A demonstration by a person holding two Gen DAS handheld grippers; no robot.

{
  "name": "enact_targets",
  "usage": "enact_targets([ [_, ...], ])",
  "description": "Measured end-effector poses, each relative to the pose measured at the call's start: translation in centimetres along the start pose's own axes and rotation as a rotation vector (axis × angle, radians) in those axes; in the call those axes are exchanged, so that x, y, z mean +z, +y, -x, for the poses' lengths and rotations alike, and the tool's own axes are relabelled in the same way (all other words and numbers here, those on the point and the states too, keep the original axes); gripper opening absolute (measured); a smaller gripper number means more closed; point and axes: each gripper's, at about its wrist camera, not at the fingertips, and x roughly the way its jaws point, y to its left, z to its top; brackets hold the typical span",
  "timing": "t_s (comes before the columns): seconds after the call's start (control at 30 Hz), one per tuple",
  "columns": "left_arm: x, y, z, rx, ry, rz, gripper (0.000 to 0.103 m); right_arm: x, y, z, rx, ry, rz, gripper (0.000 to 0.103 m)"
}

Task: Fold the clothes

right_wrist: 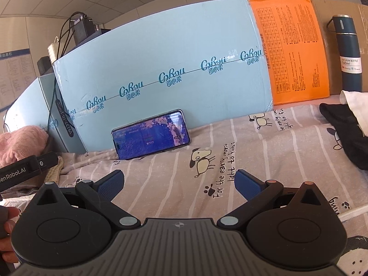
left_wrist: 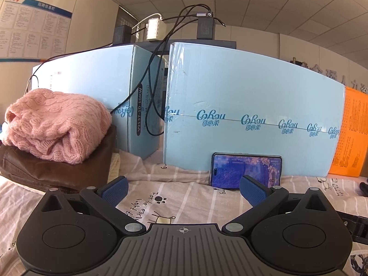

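Observation:
A folded pink cable-knit sweater (left_wrist: 55,124) lies on a brown leather garment (left_wrist: 57,172) at the left; its edge shows as pink sweater (right_wrist: 20,142) in the right wrist view. A black garment (right_wrist: 345,133) with a white cloth (right_wrist: 356,108) on it lies at the right edge of the bed. My left gripper (left_wrist: 182,189) hovers open over the striped bedsheet (left_wrist: 184,197), holding nothing. My right gripper (right_wrist: 179,182) is likewise open and empty above the sheet (right_wrist: 253,149). The left gripper's body (right_wrist: 25,168) shows at the left of the right wrist view.
A phone (left_wrist: 246,170) leans, screen lit, against light blue cartons (left_wrist: 253,92) along the back. An orange box (right_wrist: 292,50) and a dark vacuum bottle (right_wrist: 347,50) stand at the back right. Chargers and cables (left_wrist: 161,69) hang over the cartons. A person's hand (right_wrist: 7,230) shows lower left.

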Motion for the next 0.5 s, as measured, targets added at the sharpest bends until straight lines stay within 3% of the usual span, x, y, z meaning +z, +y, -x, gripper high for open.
enact_targets([
  [0.23, 0.4, 1.0, 0.9, -0.033, -0.104, 0.023, 0.103, -0.1, -1.3, -0.6, 0.085, 0.007, -0.108, 0.103],
  [0.37, 1.3, 2.2, 2.0, -0.071, -0.19, 0.004, 0.103, -0.1, 0.1, 0.2, 0.062, -0.029, -0.074, 0.103],
  [0.5, 3.0, 5.3, 3.0, -0.033, -0.265, 0.064, 0.103, 0.3, 2.9, 1.1, 0.049, -0.056, -0.041, 0.103],
])
